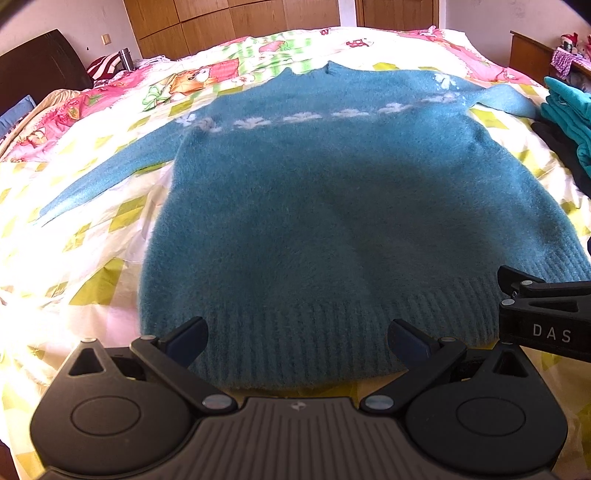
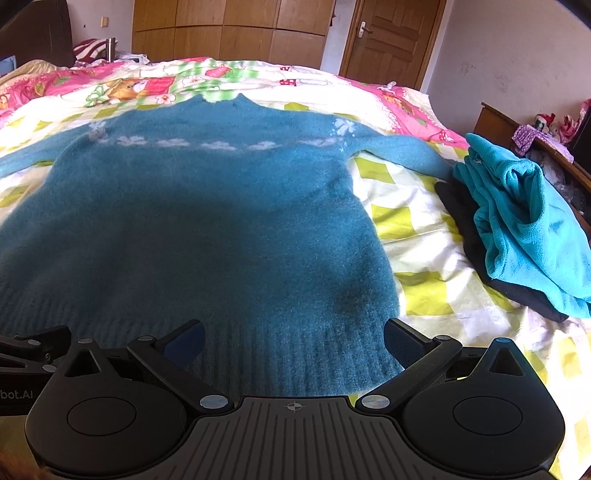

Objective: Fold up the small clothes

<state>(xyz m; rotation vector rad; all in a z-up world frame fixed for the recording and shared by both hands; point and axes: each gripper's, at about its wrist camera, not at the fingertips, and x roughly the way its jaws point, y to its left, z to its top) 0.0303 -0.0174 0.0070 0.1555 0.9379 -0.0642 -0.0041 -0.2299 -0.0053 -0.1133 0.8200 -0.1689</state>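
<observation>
both grippers – left gripper (image 1: 297,338), right gripper (image 2: 293,338) – jaws wide over the sweater (image 1: 332,206) hem.

A home bedroom: a bed (image 2: 424,229) under a cartoon-print quilt (image 2: 155,86), a dark headboard (image 1: 40,62), wooden wardrobes (image 2: 229,29) along the far wall, a panelled door (image 2: 391,37).

The sweater (image 1: 332,206) (image 2: 207,229) was fuzzy teal knit with a row of white flowers across the chest, and it lay flat and unfolded on the bed. Its ribbed hem (image 1: 314,343) (image 2: 280,354) faced the cameras, collar at the far end. Both sleeves spread outward.
</observation>
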